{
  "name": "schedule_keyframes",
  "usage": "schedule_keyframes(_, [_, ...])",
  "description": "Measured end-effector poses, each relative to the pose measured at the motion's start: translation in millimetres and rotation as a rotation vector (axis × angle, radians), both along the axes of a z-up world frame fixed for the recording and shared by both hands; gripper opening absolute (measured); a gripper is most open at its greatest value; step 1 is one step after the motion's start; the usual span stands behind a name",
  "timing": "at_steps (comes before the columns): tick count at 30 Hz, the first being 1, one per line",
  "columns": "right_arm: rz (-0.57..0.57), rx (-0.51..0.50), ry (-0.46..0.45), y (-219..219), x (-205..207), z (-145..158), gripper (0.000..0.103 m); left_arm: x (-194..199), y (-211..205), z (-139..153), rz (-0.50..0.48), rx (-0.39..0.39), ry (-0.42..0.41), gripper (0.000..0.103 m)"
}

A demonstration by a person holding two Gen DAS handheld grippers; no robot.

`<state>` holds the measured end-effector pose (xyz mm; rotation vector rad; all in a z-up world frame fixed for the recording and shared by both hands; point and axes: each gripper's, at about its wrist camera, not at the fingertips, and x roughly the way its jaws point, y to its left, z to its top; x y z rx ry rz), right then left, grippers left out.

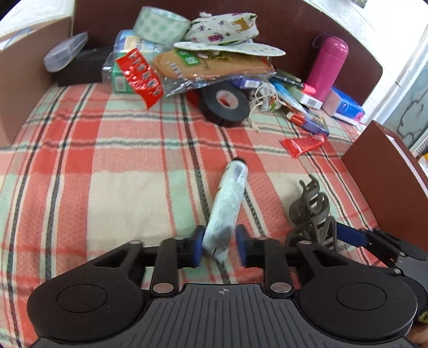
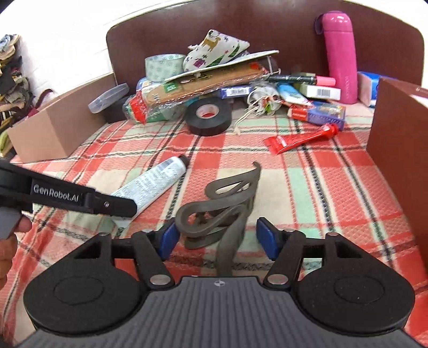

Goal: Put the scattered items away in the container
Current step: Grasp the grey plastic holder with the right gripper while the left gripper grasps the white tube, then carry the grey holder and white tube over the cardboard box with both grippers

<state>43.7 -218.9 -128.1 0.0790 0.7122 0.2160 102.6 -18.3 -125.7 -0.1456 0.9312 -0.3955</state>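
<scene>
A white tube with a black cap [image 1: 228, 203] lies on the plaid cloth, its flat end between the blue pads of my left gripper [image 1: 218, 245]. The jaws stand around it with small gaps each side. The tube also shows in the right wrist view [image 2: 153, 182], with the left gripper [image 2: 128, 207] at its end. A grey-brown hair claw clip [image 2: 222, 211] lies between the wide-open pads of my right gripper [image 2: 218, 241]; the left pad is close to the clip, the right pad is apart. The clip shows in the left wrist view [image 1: 311, 211] beside the right gripper's blue pad [image 1: 347, 237].
A pile at the back holds a black tape roll [image 1: 224, 103], a patterned tape roll [image 1: 160, 25], a printed pouch [image 1: 224, 26], packets and boxes. A pink bottle [image 1: 327, 65] stands at the right. A red tube [image 2: 302, 139] lies nearby. Brown box walls [image 2: 398, 150] enclose the cloth.
</scene>
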Motion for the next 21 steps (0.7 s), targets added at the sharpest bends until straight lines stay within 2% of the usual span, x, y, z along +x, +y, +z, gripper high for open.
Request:
schedule_keyframes(5, [0.007, 0.001, 0.010, -3, 4, -2, 0.070, 15, -13, -2, -0.024, 0.024, -0.009, 0.051])
schedule_keyframes(10, [0.006, -0.004, 0.034, 0, 13, -6, 0.067, 20, -21, -3, -0.050, 0.057, -0.025, 0.051])
schedule_keyframes(12, [0.010, -0.006, 0.033, 2, 14, -6, 0.065, 18, -23, -3, -0.058, 0.076, -0.034, 0.044])
schedule_keyframes(13, [0.014, -0.008, 0.034, 3, 14, -6, 0.061, 17, -24, -3, -0.061, 0.087, -0.038, 0.029])
schedule_keyframes(16, [0.020, -0.023, 0.038, 6, 15, -6, 0.058, 14, -27, -3, -0.071, 0.112, -0.050, 0.027])
schedule_keyframes(21, [0.047, -0.026, 0.047, 12, 13, -3, 0.056, 3, -25, -2, -0.076, 0.107, -0.054, 0.026])
